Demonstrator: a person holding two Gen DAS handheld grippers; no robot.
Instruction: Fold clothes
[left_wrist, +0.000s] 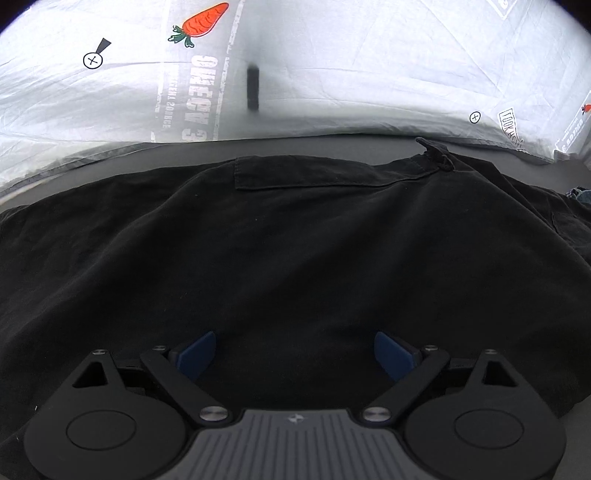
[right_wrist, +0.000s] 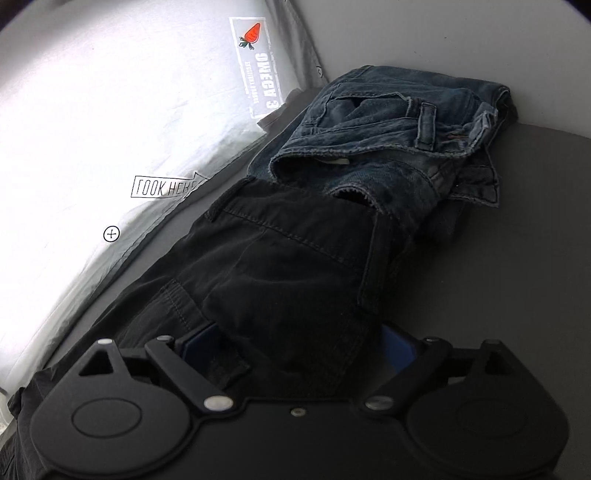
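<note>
Black trousers (left_wrist: 295, 236): spread across frame centre, long axis left to right, on the grey bed (right_wrist: 517, 258).
Left gripper (left_wrist: 295, 350): spread wide, empty, over the cloth.
Right gripper (right_wrist: 295, 350): released; cloth fold between the pads.
Jeans (right_wrist: 399, 133): folded, upper right.

The black trousers (right_wrist: 280, 266) lie on the table (right_wrist: 517, 258); the jeans (right_wrist: 388, 140) overlap their far end — the printed sheet (right_wrist: 110, 110) lies to the left.

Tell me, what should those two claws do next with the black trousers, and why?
Probably lower and close on the near edge of the black trousers: both the left gripper and right gripper stand open above the cloth, gripping nothing, and it lies spread beside the jeans.
</note>
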